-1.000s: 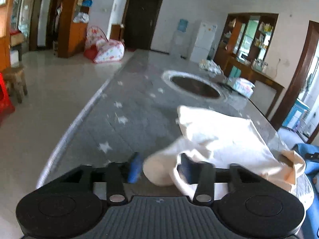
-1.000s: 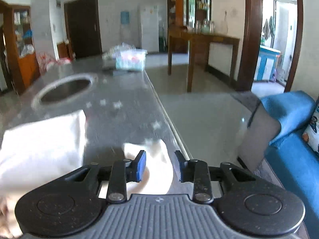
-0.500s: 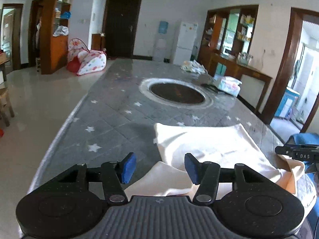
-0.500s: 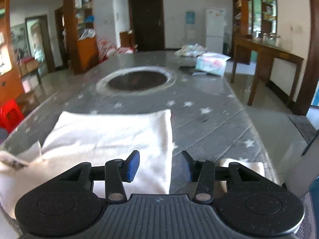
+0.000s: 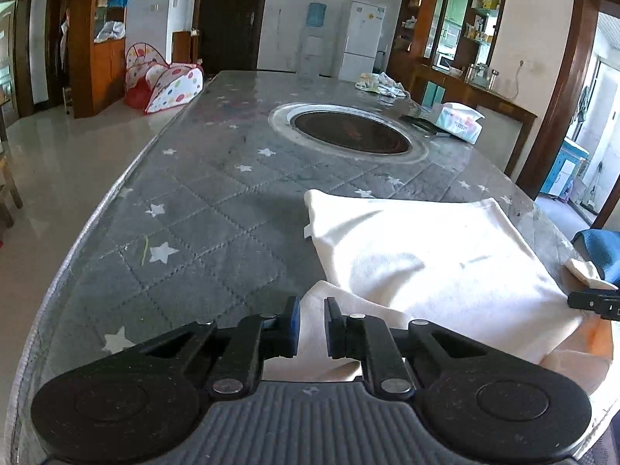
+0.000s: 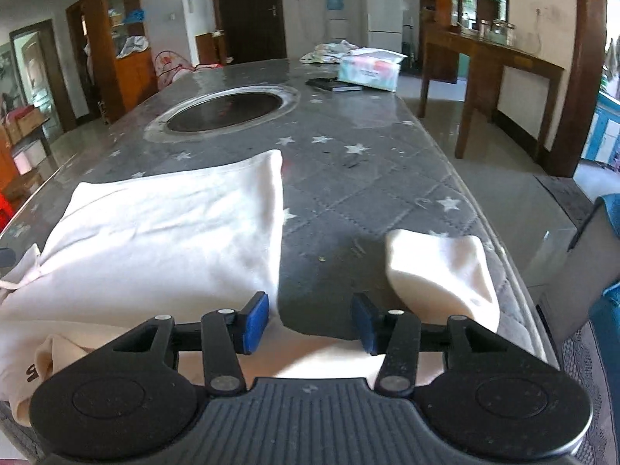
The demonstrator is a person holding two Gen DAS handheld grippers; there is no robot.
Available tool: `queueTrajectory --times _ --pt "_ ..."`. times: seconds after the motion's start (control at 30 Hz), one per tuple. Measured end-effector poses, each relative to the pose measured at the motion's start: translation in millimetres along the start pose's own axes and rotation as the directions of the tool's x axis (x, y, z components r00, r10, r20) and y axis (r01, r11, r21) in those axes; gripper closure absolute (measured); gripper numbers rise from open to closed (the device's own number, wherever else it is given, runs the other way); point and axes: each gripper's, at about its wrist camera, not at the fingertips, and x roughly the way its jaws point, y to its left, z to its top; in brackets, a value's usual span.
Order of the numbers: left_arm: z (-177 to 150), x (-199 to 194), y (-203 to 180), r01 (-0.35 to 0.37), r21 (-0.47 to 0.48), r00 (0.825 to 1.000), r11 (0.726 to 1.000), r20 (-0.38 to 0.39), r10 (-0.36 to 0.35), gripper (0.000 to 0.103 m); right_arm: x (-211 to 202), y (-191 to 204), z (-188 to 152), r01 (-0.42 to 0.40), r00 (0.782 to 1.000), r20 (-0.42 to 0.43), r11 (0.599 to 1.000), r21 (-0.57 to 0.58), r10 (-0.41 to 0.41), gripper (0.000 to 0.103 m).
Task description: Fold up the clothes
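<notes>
Two views show one cream garment (image 5: 426,255) lying partly doubled over on the grey starred surface (image 5: 201,209). From the left wrist, the left claw (image 5: 311,323) has nearly closed, pinching a sleeve edge. From the right wrist, the right claw (image 6: 310,323) is spread wide above the garment's near edge, beside a loose sleeve (image 6: 441,267). Soft, light cloth probably sags, so hems or corners look like the best places to grip.
</notes>
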Motion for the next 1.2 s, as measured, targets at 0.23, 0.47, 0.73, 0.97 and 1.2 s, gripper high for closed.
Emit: queueTrajectory --times 0.23,0.47,0.73,0.97,1.2 --pt "23.5 -2.8 -15.1 0.031 0.044 0.999 0.999 0.030 -0.032 0.071 -5.1 3.7 14.1 -0.014 0.998 0.056 0.999 -0.033 0.015 0.054" --pt "53.6 29.9 -18.4 0.009 0.051 1.000 0.999 0.000 -0.009 0.068 26.8 5.8 51.5 -0.086 0.995 0.051 0.993 -0.085 0.091 0.055" --pt "79.7 88.4 -13.3 -0.007 0.037 0.995 0.999 -0.099 0.011 0.066 85.0 8.7 100.6 -0.166 0.986 0.008 0.982 -0.089 0.168 0.063" --pt "90.3 119.8 -10.3 0.000 0.006 0.983 1.000 -0.184 0.002 0.066 123.1 19.0 119.0 -0.194 0.981 -0.049 0.975 -0.105 0.190 0.067" --pt "99.1 131.5 -8.5 0.028 0.024 0.983 0.999 -0.181 -0.023 0.087 137.1 25.4 119.8 -0.196 0.979 -0.081 0.971 -0.140 0.186 0.089"
